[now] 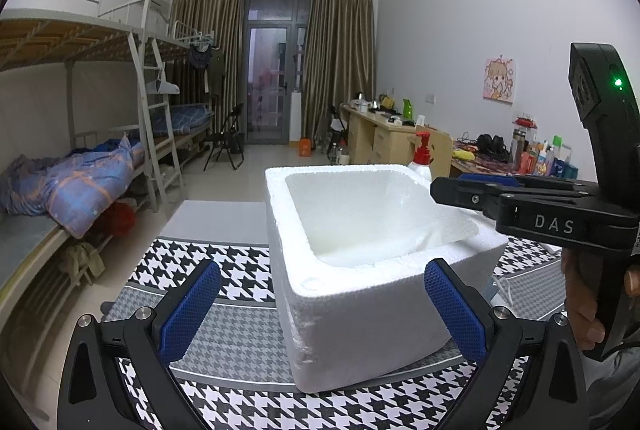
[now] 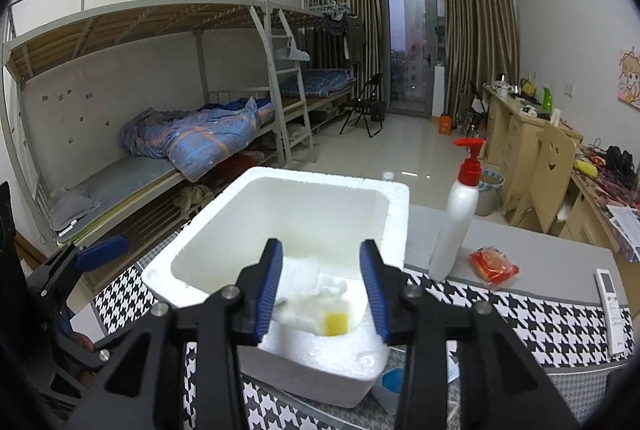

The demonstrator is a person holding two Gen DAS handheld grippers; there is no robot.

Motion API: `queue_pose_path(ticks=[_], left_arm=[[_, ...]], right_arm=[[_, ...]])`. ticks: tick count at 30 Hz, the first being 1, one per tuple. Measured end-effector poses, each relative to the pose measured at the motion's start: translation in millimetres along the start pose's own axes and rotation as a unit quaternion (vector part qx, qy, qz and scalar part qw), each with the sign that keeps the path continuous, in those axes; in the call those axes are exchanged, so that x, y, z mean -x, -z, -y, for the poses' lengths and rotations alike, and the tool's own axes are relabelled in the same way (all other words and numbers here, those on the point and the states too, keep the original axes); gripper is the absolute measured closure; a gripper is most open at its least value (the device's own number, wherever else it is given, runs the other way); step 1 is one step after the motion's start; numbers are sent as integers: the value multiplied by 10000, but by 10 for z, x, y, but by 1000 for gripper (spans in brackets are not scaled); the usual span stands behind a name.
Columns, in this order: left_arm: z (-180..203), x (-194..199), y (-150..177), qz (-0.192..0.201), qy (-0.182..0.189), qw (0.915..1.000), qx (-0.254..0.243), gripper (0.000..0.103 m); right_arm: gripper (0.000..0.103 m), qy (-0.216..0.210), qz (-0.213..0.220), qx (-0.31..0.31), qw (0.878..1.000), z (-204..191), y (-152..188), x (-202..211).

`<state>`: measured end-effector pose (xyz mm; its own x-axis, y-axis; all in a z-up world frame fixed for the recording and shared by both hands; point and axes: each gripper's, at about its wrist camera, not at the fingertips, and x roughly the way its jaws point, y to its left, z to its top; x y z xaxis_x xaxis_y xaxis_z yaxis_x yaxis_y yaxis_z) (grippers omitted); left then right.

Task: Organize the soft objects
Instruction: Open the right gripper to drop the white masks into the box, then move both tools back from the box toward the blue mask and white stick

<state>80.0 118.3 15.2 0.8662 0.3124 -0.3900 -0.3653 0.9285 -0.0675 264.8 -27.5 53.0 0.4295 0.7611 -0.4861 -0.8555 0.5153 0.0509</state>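
Note:
A white foam box (image 1: pixel 360 294) stands on the houndstooth tablecloth (image 1: pixel 224 262); it also shows in the right wrist view (image 2: pixel 384 214). Inside it lie white soft tissues or cloths (image 2: pixel 312 290) and a yellow sponge piece (image 2: pixel 335 324). My left gripper (image 1: pixel 324 306) is open and empty, straddling the box's near corner. My right gripper (image 2: pixel 320 290) is open and empty, hovering over the box's near rim above the soft items. The right gripper also shows in the left wrist view (image 1: pixel 452 190) above the box's right side. A red snack packet (image 2: pixel 493 264) lies right of the box.
A white pump bottle with a red top (image 2: pixel 456 218) stands right of the box. A white remote (image 2: pixel 612 310) lies at the cloth's right edge. A blue-and-white packet (image 2: pixel 390 386) sits by the box's near right corner. Bunk beds (image 2: pixel 160 110) line the left wall, desks (image 2: pixel 532 126) the right.

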Motion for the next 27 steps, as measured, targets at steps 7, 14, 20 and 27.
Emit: queue_pose_path(ticks=[7,14,20,27], left_arm=[[66,41,19,12,63,10000,-38,1],[199,76,29,11,178,9998,-108,1],[332,115,34,17,323,9993,-195,1],[471,122,57,-27,524,9983,-239,1]], right_arm=[[58,99,55,-59,9999,69,15,90],[49,241,185,-121,9995,182,63,230],[49,354,212,-143,9990,252,109,310],[49,471,282,-212,9983,331,153,427]])
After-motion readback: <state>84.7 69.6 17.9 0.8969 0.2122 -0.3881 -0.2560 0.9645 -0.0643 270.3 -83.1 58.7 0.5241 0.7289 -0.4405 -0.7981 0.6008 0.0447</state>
